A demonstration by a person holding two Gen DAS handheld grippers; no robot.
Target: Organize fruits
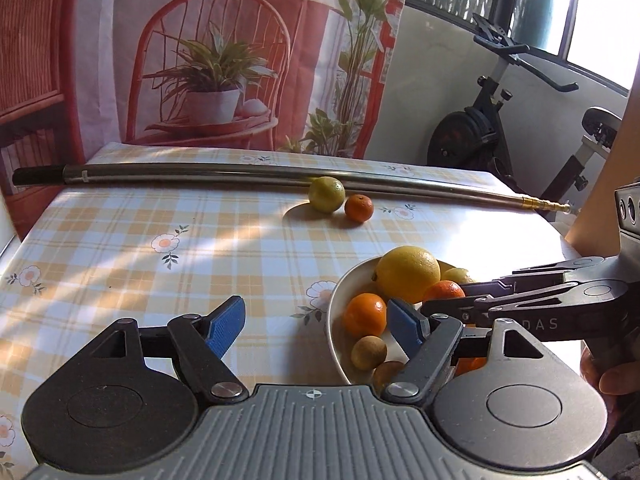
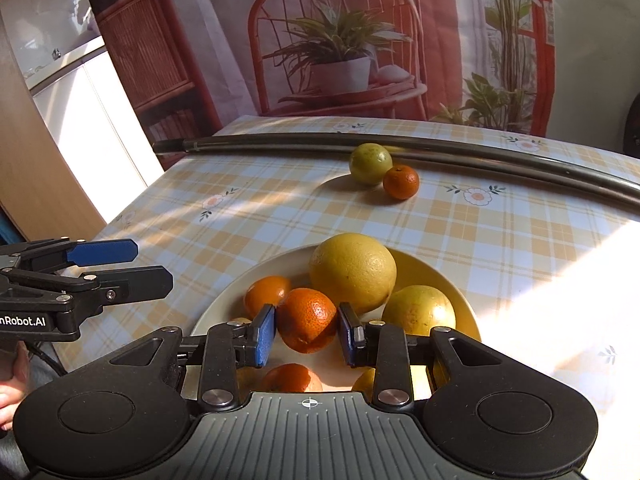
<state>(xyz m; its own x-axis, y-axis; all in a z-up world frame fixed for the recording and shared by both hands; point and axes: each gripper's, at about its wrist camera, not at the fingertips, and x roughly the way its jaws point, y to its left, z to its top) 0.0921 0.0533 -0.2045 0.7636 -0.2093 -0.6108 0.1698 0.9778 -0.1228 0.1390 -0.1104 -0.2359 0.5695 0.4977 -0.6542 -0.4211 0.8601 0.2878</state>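
Right hand-held gripper (image 2: 307, 334) pads hug orange (image 2: 307, 320) in bowl (image 2: 452, 280), near side of bench (image 2: 520, 240). Orange round, light, bit squishy: hold middle, squeeze soft. Left hand-held gripper (image 1: 320, 326) open, empty.

Place: a lived-in room of a home
Table: covered with a checked, flowered tablecloth (image 1: 200, 240), sunlight falling across it
Food: a bowl (image 2: 224, 300) of citrus fruit, everyday tableware
Backdrop: a hanging cloth (image 1: 224, 60) printed with a wicker chair and potted plants
Corner: an exercise bike (image 1: 500, 120) under a window (image 1: 592, 12)
Side: white cupboards (image 2: 80, 100)
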